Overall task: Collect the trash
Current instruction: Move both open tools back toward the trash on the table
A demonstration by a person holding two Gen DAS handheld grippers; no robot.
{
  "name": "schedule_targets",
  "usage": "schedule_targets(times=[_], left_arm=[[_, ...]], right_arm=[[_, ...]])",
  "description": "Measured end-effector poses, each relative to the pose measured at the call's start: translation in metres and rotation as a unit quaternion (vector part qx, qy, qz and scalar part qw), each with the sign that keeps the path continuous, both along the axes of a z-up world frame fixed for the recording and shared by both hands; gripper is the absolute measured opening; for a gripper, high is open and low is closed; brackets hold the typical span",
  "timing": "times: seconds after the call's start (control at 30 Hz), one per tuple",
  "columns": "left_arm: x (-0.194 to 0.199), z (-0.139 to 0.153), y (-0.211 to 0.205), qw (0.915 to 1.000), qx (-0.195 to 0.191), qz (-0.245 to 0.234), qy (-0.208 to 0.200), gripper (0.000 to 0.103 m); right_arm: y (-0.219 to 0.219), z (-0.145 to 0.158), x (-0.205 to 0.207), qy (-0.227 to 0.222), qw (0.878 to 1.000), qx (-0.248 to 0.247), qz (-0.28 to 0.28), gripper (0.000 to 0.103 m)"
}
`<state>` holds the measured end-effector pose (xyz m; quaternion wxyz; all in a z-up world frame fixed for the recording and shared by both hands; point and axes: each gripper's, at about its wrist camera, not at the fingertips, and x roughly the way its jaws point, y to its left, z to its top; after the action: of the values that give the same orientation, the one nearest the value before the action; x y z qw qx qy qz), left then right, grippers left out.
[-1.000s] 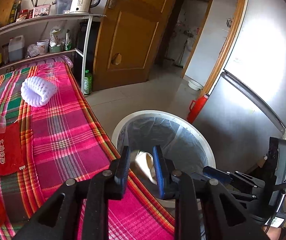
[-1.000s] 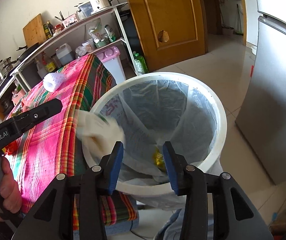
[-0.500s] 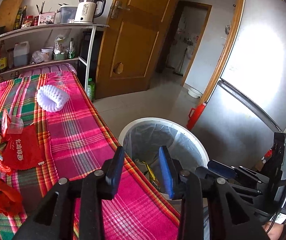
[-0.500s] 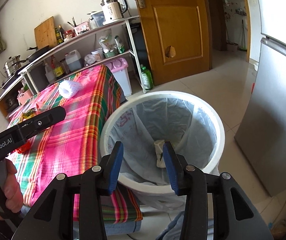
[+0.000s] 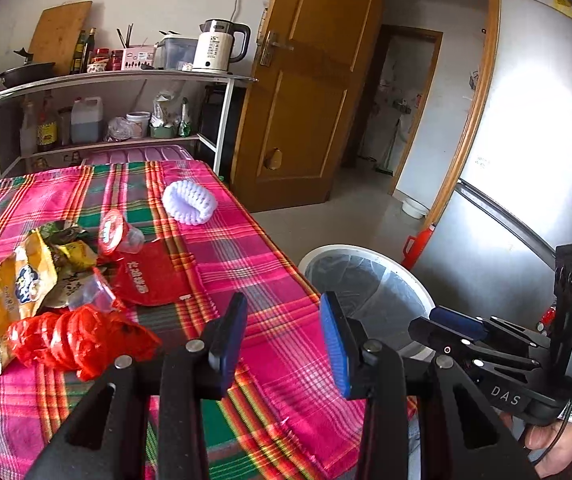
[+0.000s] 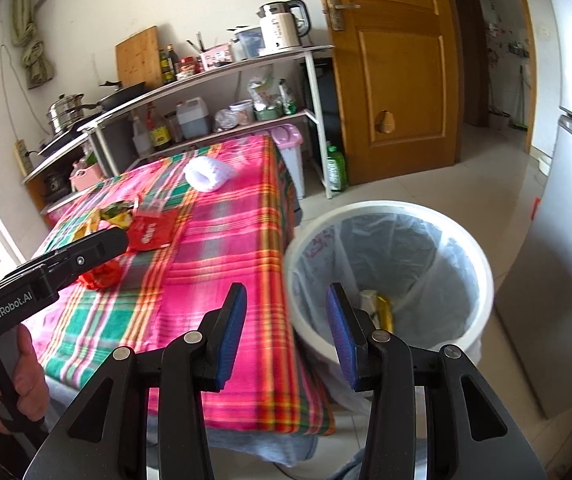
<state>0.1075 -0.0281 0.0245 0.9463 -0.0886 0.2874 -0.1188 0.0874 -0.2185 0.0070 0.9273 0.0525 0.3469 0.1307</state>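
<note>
trash, main lot: a heap at your left on the table (image 5: 270,264), well apart from the bin (image 6: 481,264). it holds a yellow bag (image 5: 18,280), a red net (image 5: 70,338), a red packet (image 5: 152,276), a clear cup (image 5: 120,234) lying tipped over, and crumpled wrappers beneath. these touch or overlap, so picking one may drag its neighbours.

trash, single item: a white foam sleeve (image 5: 190,202) lying alone farther up the cloth, near the table's far edge.

trash, already collected: a pale scrap and a yellow wrapper (image 6: 383,312) at the bottom of the lined bin. the bin stands on the floor just beside the table's corner, likely so each drop is a short carry.

left gripper (image 5: 284,336): jaws apart, just opened wider, nothing between them. it hangs over the cloth near the table edge, angled down toward the heap, so you appear to be heading for the next piece.

right gripper (image 6: 284,336): jaws apart and empty, hovering over the table's corner, the bin rim close beside its right finger.

judgement: most of the task remains; the net lies closest to your left gripper.

surroundings: a shelf (image 5: 126,80) behind the table, a kettle (image 5: 222,46) on it, and a wooden door (image 5: 317,80).
</note>
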Motion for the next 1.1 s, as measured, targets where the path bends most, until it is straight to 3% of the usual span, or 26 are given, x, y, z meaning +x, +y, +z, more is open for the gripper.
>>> schedule_targets(times=[0.33,0.5,0.9,1.1], left_arm=[[-0.026,-0.01,0.054,0.9981,0.004,0.061,0.004,0.04],[-0.035,-0.013,0.082,0.9954,0.002,0.095,0.003,0.046],[-0.048,-0.026,0.143,0.9872,-0.003,0.159,0.007,0.052],[-0.051,-0.032,0.164,0.984,-0.01,0.177,0.011,0.053]], right_arm=[[0.05,0.0,-0.001,-0.002,0.997,0.005,0.075,0.042],[0.072,-0.003,0.003,0.0,0.995,-0.003,0.102,0.043],[0.139,-0.008,0.016,-0.002,0.983,-0.018,0.18,0.05],[0.175,-0.012,0.031,0.002,0.976,-0.027,0.215,0.06]])
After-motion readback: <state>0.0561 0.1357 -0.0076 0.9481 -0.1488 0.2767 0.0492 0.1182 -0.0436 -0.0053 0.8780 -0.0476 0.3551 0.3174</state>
